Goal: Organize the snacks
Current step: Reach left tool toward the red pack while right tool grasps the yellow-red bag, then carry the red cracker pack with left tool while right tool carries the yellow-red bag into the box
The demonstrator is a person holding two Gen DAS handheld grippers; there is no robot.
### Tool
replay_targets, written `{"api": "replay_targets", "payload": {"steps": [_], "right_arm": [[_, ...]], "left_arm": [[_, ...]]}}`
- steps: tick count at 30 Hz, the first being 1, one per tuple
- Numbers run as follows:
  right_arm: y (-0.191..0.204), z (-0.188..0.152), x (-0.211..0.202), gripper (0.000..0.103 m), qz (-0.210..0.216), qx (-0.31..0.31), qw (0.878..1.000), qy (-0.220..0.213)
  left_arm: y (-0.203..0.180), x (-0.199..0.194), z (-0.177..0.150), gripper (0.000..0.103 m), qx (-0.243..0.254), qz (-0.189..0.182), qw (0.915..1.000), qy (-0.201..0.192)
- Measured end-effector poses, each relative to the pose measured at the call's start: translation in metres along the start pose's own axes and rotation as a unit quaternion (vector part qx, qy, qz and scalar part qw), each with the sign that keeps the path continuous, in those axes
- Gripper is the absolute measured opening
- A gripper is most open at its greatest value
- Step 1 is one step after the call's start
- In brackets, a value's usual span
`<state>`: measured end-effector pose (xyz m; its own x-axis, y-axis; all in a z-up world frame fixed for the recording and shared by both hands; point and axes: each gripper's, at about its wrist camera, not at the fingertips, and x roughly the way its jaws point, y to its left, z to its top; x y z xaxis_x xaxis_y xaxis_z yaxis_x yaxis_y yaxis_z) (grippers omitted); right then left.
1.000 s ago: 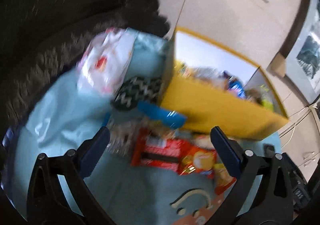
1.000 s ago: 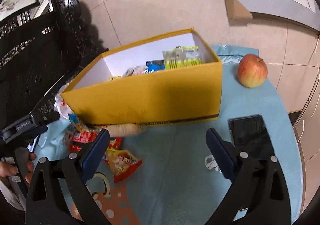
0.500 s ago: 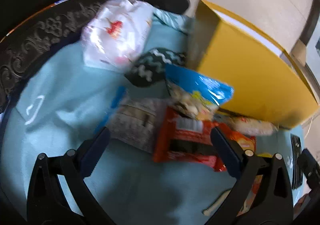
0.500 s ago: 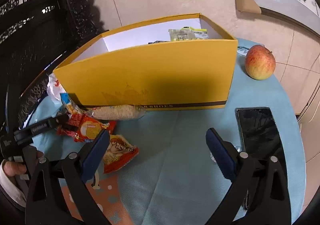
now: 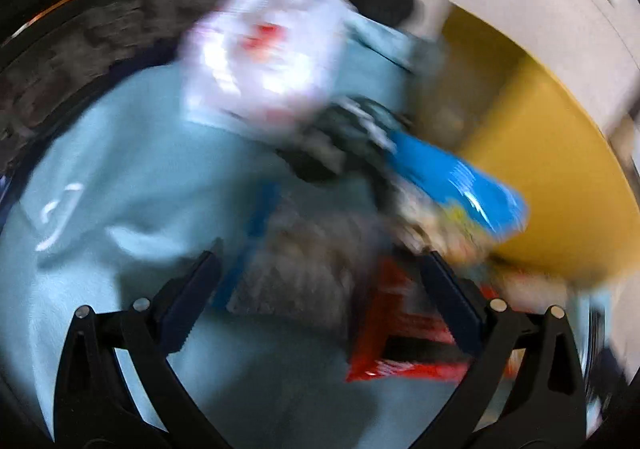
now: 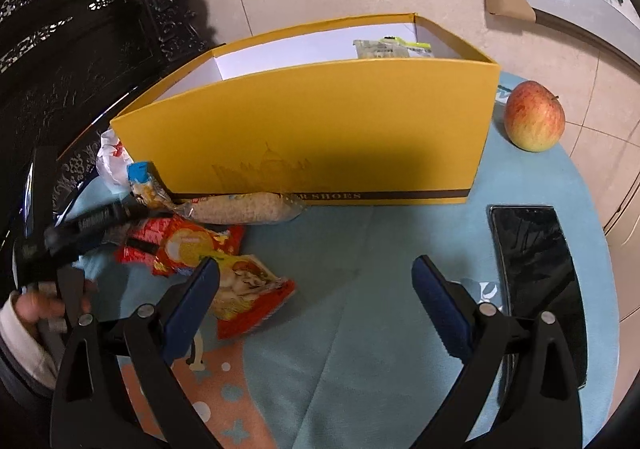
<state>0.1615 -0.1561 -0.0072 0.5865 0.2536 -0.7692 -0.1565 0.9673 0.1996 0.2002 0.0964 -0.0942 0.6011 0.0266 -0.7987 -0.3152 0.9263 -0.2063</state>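
A yellow shoe box (image 6: 320, 137) stands on the light blue tablecloth (image 6: 360, 309) with snack packets inside (image 6: 394, 48). Loose snacks lie at its front left: a pale clear packet (image 6: 244, 208), red packets (image 6: 184, 245), an orange-red packet (image 6: 248, 293). My left gripper (image 5: 318, 281) is open, low over a grey packet (image 5: 308, 269), a red packet (image 5: 400, 333) and a blue packet (image 5: 452, 185); this view is blurred. It also shows in the right wrist view (image 6: 100, 217). My right gripper (image 6: 316, 289) is open and empty above the cloth in front of the box.
An apple (image 6: 534, 121) sits right of the box. A black phone (image 6: 536, 281) lies at the right. A white plastic bag (image 5: 264, 57) and a dark patterned object (image 5: 344, 137) lie left of the box. Dark carved furniture (image 6: 80, 49) stands behind.
My left gripper has dropped closer to the loose snacks left of the box, still open. My right gripper has come lower and nearer the box front, still open.
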Motion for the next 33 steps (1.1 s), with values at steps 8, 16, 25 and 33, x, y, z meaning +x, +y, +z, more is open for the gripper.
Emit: {"api": "replay_targets", "payload": {"steps": [8, 16, 25, 33], "right_arm": [[0.003, 0.002, -0.008, 0.097, -0.004, -0.008, 1.000, -0.010], [0.027, -0.013, 0.010, 0.097, -0.061, -0.136, 0.988, 0.026], [0.034, -0.015, 0.024, 0.046, -0.016, -0.166, 0.985, 0.046], [0.004, 0.002, -0.008, 0.046, 0.036, -0.078, 0.996, 0.017]], "left_arm": [[-0.050, -0.024, -0.038, 0.101, 0.132, -0.104, 0.9848, 0.046], [-0.034, -0.037, -0.041, 0.101, 0.115, -0.081, 0.9895, 0.033], [-0.032, -0.034, -0.048, 0.101, 0.111, -0.073, 0.9903, 0.042], [-0.067, -0.042, -0.056, 0.101, 0.203, -0.068, 0.9768, 0.013]]}}
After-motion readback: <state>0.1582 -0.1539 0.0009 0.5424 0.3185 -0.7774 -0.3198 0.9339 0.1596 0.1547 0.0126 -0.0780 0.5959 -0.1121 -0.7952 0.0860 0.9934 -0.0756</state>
